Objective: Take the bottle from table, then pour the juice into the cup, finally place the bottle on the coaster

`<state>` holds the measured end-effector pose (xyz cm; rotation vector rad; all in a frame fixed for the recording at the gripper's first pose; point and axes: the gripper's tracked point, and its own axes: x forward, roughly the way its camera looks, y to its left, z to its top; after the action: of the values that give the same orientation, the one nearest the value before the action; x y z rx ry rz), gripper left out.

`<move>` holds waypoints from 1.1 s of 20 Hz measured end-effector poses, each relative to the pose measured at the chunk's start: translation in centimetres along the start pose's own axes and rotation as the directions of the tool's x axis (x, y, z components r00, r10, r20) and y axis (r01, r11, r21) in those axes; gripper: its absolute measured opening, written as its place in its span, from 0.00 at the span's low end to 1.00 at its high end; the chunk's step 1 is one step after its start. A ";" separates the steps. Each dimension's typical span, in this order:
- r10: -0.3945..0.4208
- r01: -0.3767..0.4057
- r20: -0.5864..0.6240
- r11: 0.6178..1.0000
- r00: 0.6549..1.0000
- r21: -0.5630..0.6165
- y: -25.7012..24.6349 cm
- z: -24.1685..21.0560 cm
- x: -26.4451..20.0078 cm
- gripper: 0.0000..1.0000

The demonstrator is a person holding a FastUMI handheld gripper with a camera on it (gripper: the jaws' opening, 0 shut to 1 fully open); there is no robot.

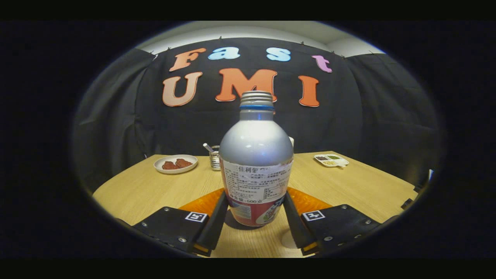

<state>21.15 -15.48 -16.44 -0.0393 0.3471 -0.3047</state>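
Note:
A silver bottle [255, 155] with a screw cap and a white label stands upright between my fingers. Both fingers press on its lower part, so my gripper [254, 203] is shut on it. An orange coaster [199, 203] lies on the wooden table [135, 190] just behind the bottle and shows on either side of it. I cannot tell whether the bottle's base touches the table. Part of a white cup [291, 142] peeks out from behind the bottle's right shoulder; the rest is hidden.
Beyond the fingers to the left sits a white plate [175, 163] with reddish-brown food. Next to it stands a small metal holder [214, 158] with a utensil in it. A small white divided dish [331, 159] lies far right. Black cloth walls close the back.

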 end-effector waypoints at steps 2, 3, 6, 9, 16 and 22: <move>0.009 -0.009 -0.013 1.000 1.000 -0.027 0.5 -0.7 0.9 0.74; 0.011 -0.012 -0.020 0.999 1.000 -0.039 0.7 -1.1 1.2 0.74; 0.024 -0.026 -0.043 0.998 0.999 -0.052 1.5 -2.6 2.4 0.74; 0.031 -0.035 -0.073 0.998 0.997 -0.054 2.0 -4.2 3.3 0.75; 0.044 -0.047 -0.105 0.998 0.993 -0.030 2.5 -5.8 4.6 0.75; 0.055 -0.059 -0.106 0.998 0.993 -0.036 2.7 -6.1 5.1 0.76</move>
<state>24.39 -14.35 -24.11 -0.0522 0.4576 -0.2441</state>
